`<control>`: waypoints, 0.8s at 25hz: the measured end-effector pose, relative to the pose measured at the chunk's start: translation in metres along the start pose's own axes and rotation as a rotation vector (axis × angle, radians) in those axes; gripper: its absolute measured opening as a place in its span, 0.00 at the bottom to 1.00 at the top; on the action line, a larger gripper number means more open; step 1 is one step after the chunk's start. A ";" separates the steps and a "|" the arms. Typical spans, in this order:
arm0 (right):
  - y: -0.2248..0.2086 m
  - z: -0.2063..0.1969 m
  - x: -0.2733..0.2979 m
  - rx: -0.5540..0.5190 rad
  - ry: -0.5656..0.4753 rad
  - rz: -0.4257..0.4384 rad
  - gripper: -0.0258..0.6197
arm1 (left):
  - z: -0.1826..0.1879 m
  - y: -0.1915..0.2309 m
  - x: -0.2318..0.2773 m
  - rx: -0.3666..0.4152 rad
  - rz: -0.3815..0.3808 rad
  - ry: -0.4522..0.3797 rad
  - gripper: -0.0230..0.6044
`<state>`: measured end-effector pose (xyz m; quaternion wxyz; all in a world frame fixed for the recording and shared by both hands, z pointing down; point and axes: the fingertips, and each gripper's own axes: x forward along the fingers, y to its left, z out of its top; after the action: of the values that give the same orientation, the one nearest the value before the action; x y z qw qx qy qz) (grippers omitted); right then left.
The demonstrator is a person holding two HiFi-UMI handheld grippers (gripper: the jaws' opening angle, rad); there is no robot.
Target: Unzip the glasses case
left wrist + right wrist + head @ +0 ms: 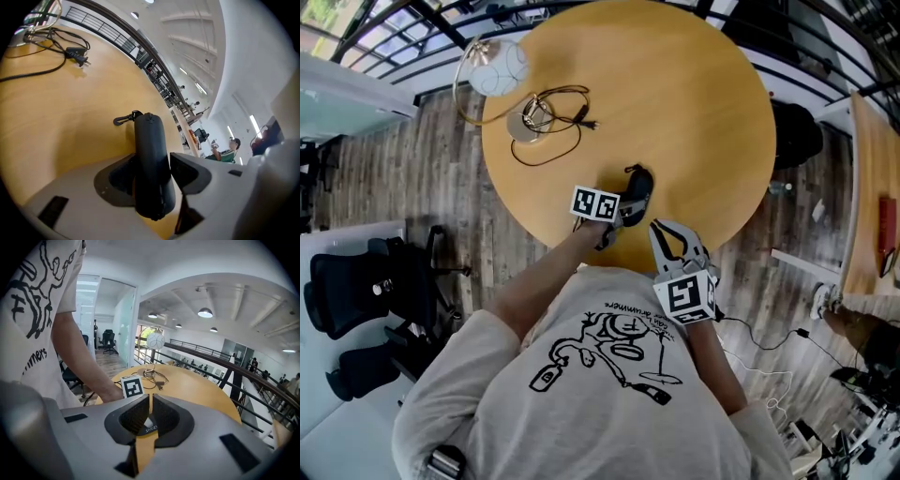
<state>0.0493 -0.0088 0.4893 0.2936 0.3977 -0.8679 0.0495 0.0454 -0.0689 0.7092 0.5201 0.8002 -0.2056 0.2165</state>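
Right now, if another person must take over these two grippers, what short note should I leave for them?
Left gripper: shut on the glasses case, which stands on its edge on the table, near the person's side.
Right gripper: jaws almost together, nothing between them, just off the table's near edge, apart from the case.
Done: the case is gripped and set on the table.
Left: the case looks closed and no zip pull is in view; find it with the right gripper and draw it round.
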 end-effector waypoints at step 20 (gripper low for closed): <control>-0.020 0.012 0.009 0.093 -0.063 0.018 0.08 | 0.030 0.001 -0.070 0.136 0.171 -0.161 0.43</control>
<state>0.0538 -0.0318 0.4814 0.2466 0.4046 -0.8770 0.0798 -0.0087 -0.0897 0.6600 0.4260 0.8280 -0.2990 0.2084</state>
